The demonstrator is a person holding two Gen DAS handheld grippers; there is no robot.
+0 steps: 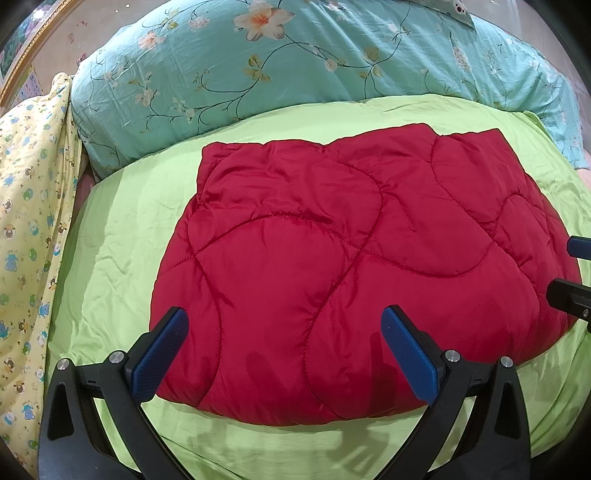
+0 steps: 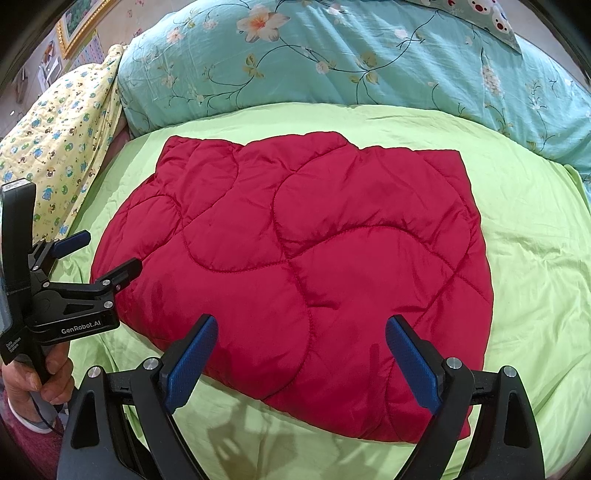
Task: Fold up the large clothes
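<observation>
A red quilted padded garment [image 1: 351,266] lies folded into a thick, roughly square bundle on the lime green sheet [image 1: 122,236]; it also shows in the right wrist view [image 2: 303,266]. My left gripper [image 1: 284,332] is open and empty, hovering above the bundle's near edge. My right gripper [image 2: 301,339] is open and empty, above the near edge too. The left gripper [image 2: 110,253] shows at the left of the right wrist view, open beside the bundle's left edge. The right gripper's fingertips [image 1: 576,247] show at the right edge of the left wrist view.
A large teal floral duvet [image 1: 295,62] is piled along the far side of the bed. A yellow cartoon-print blanket [image 1: 29,206] lies at the left. A framed picture [image 2: 81,22] hangs on the wall at the far left.
</observation>
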